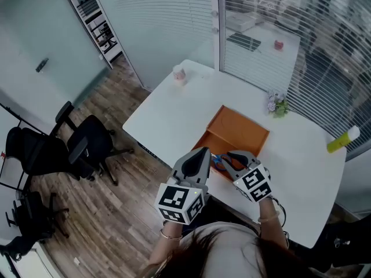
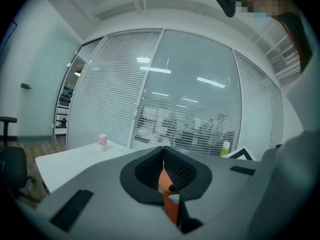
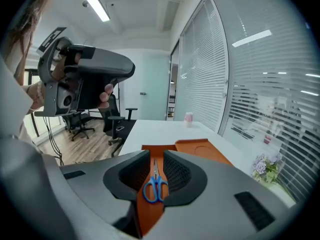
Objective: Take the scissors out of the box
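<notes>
An orange box (image 1: 243, 129) lies open on the white table (image 1: 168, 106), its lid folded away on the far side. Blue-handled scissors (image 3: 156, 186) lie flat in the box's tray, blades pointing away from me; they also show in the head view as the scissors (image 1: 218, 161). My right gripper (image 3: 156, 153) hangs over them, tilted down, jaws partly open with the scissors showing in the gap and untouched. My left gripper (image 2: 162, 149) hovers at the box's near left corner (image 1: 200, 155), its tips meeting and nothing held.
A pink cup (image 1: 179, 74) stands at the table's far left corner. A small flower pot (image 1: 277, 104) sits near the glass wall and a yellow-green bottle (image 1: 342, 139) at the right edge. Black office chairs (image 1: 87, 143) stand on the wood floor to the left.
</notes>
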The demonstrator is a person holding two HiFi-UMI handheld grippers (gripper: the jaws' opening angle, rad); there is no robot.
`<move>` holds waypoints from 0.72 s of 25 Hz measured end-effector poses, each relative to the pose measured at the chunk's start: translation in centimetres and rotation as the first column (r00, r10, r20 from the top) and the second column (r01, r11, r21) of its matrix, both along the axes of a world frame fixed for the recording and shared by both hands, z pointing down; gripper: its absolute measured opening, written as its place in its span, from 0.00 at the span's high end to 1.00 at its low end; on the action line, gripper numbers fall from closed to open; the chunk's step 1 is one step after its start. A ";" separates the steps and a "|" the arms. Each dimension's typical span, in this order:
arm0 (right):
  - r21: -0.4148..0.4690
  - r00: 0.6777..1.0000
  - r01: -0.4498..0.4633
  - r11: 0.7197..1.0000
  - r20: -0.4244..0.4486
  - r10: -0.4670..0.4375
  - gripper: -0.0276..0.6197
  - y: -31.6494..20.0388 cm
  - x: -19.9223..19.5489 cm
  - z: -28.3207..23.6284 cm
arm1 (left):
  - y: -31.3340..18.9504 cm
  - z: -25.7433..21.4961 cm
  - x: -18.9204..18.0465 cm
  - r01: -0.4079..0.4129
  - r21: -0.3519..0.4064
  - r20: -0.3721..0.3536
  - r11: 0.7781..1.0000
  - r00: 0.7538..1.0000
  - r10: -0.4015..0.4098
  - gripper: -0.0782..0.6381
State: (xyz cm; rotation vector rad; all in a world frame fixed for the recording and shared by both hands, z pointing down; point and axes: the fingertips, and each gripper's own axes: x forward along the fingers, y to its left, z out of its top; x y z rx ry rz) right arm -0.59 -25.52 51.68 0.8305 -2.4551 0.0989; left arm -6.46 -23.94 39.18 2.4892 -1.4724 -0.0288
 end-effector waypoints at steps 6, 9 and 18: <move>-0.071 0.998 0.007 0.997 -0.067 -0.012 0.78 -0.6 -1.0 2.9 | -1.5 0.1 -0.9 -0.013 0.003 -0.013 1.000 1.000 0.013 0.86; -0.100 0.994 0.010 0.995 -0.104 -0.021 0.78 -0.7 -1.4 4.0 | -2.2 0.1 -1.3 -0.019 0.001 -0.027 1.000 0.999 0.019 0.86; -0.164 0.967 0.035 0.986 -0.244 -0.075 0.75 -1.6 -1.5 7.4 | -3.9 0.7 -2.1 -0.026 -0.010 -0.027 1.000 0.999 0.026 0.86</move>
